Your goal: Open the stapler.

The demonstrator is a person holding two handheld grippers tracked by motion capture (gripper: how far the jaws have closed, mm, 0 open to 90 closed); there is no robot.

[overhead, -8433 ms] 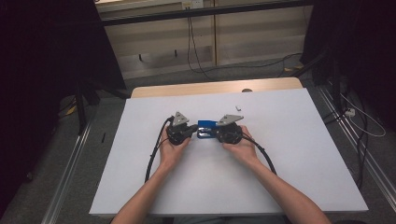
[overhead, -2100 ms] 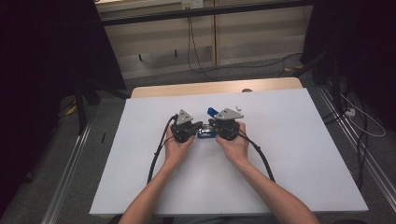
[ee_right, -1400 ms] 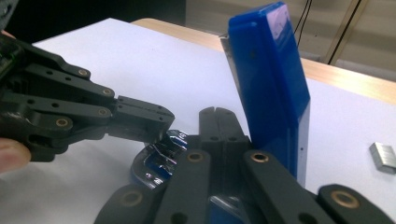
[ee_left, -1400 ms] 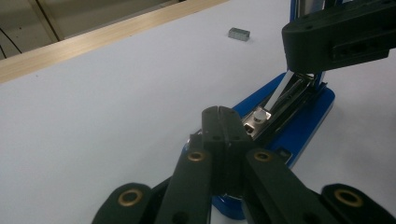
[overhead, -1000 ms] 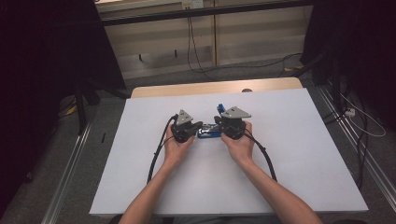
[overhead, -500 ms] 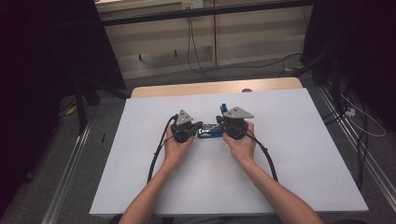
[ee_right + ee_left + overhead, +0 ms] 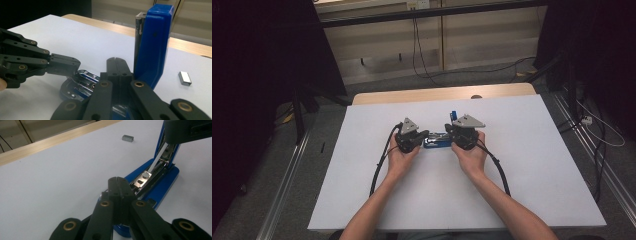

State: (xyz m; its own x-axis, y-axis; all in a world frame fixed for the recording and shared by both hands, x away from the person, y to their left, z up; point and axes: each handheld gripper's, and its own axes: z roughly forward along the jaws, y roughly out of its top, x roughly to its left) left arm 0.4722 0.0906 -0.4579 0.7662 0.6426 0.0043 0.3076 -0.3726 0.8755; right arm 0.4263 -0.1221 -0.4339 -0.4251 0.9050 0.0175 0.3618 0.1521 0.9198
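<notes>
Holding the stapler (image 7: 438, 141) open with both grippers pressed together, left gripper (image 7: 117, 185) on the base, right gripper (image 7: 117, 65) beside the raised lid (image 7: 153, 42). If the right one slips, I think the lid can snap down, and the staples (image 7: 185, 78) stay unloaded.

A: White table (image 7: 532, 200) filling the middle, wooden strip (image 7: 442, 93) running along its far edge.
B: Small grey metal block (image 7: 185, 78) lying alone on the white surface. Cables (image 7: 414, 30) hanging down the far wall.
</notes>
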